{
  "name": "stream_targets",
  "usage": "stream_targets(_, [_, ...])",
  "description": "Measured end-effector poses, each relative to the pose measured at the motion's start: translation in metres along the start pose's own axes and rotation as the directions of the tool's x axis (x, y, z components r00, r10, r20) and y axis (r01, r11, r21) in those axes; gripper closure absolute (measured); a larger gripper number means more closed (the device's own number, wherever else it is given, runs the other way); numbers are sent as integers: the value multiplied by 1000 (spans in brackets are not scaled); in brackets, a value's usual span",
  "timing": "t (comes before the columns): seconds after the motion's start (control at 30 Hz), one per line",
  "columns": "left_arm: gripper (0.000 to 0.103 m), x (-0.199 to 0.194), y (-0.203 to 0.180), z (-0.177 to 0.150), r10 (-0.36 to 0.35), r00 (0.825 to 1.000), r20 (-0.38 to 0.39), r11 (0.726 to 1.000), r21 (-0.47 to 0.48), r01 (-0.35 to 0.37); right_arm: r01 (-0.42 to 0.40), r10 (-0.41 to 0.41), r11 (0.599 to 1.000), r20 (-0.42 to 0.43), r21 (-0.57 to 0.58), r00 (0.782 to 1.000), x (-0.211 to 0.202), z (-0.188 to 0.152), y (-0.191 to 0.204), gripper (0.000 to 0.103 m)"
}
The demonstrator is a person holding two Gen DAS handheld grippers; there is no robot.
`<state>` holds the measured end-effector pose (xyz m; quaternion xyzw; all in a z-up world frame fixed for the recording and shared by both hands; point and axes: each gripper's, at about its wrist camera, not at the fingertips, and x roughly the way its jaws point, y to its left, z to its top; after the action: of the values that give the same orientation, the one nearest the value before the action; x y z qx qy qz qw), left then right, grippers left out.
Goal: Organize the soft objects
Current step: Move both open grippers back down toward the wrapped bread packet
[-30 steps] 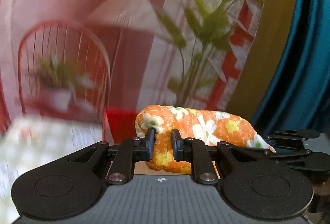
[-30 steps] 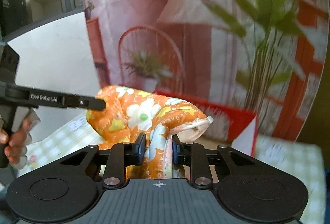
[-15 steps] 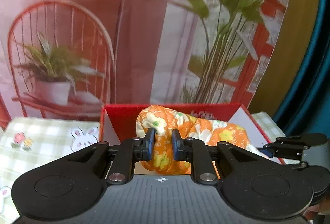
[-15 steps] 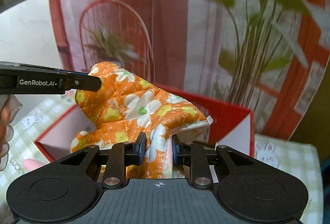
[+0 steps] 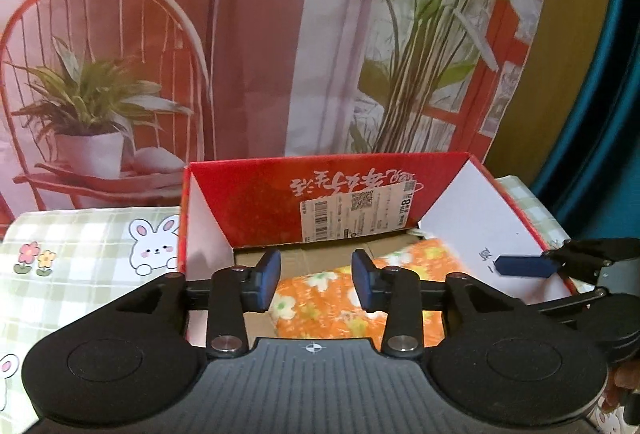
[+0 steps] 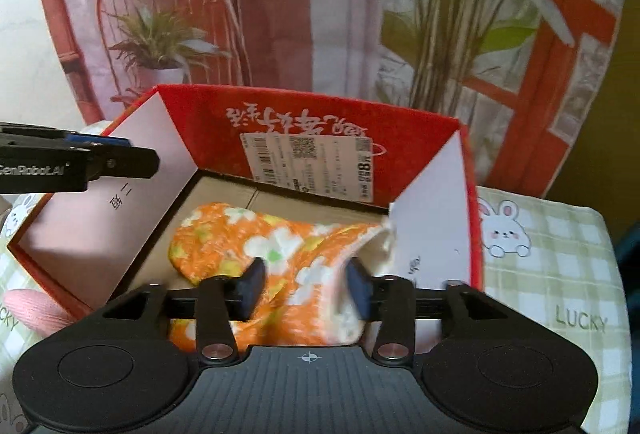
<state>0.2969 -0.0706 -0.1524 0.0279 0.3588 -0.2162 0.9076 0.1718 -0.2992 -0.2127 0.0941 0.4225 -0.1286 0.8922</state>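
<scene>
Left claw (image 5: 316,284), lower centre of its frame: jaws opening, pads clear of the cloth (image 5: 352,298) lying beneath and between them. Nothing gripped.

Right claw (image 6: 306,288), lower centre of its frame: jaws opening. A raised fold of the cloth (image 6: 280,246) stands between the pads; the blur hides whether it touches either pad, but it appears released.

The cloth, orange with a flower print, lies on the floor of the red box (image 6: 304,114) at mid-frame, one end against the right-hand flap. The box stands on the checked table (image 6: 560,274).

Handling, as judged: light, padded, limp. It will sag and unfold if lifted at one point. Pinch a bunched fold or the hem, one claw near each end.

Behind the box hangs a printed backdrop (image 5: 260,34).
</scene>
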Motion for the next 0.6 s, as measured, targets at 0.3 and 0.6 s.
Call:
stream_targets(0.3, [51,-65,-1,-32,-22,1000,11,1000,12,22,-80,88,995,156,-57,984,-75,-23,8,32])
stream_targets(0.6, [51,-87,-2,-81,-53,998,-25,996,-74,51,-238,248,967,107,-95,963,-105,-72,25,60])
